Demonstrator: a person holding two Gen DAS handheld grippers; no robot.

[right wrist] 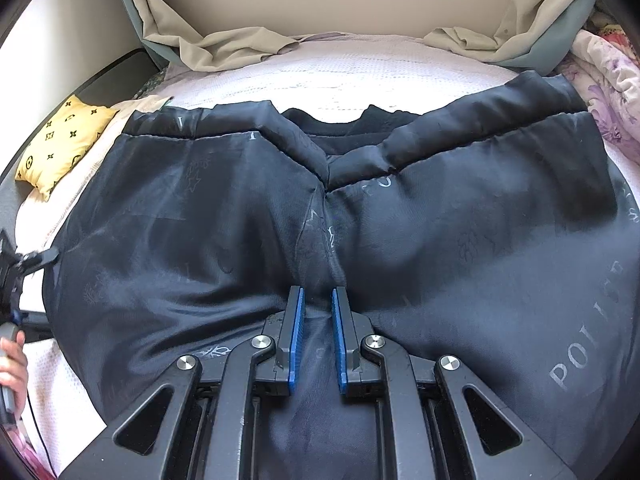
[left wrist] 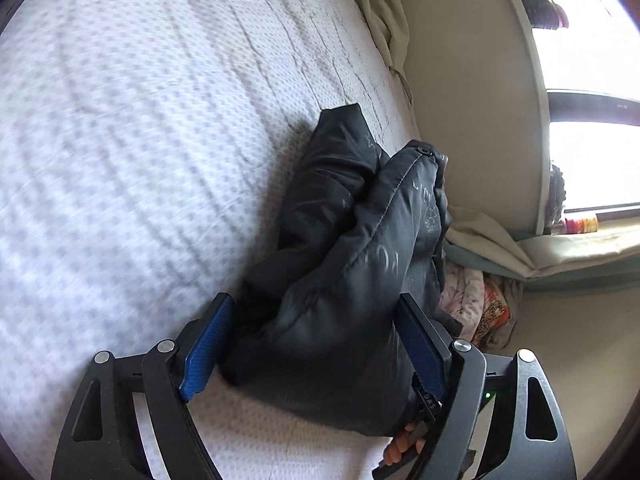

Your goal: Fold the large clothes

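Note:
A black quilted jacket (right wrist: 200, 220) with grey printed letters lies spread over a bed with a white dotted mattress cover (right wrist: 320, 72). My right gripper (right wrist: 318, 291) is shut on a pinched fold of its fabric near the front middle. In the left wrist view, one bunched end of the jacket (left wrist: 340, 280) lies on the mattress cover (left wrist: 120, 120). It sits between the wide-apart blue pads of my left gripper (left wrist: 316, 300). The right-hand pad (left wrist: 420, 344) lies against the fabric, while the left-hand pad (left wrist: 208, 352) stands just beside it.
A yellow patterned cushion (right wrist: 64, 140) lies at the bed's left edge. Crumpled beige sheets (right wrist: 224, 44) sit along the headboard and a floral quilt (right wrist: 608, 80) at the right. A person's hand (right wrist: 12, 360) shows at the far left. A bright window (left wrist: 592, 140) lies beyond the bed.

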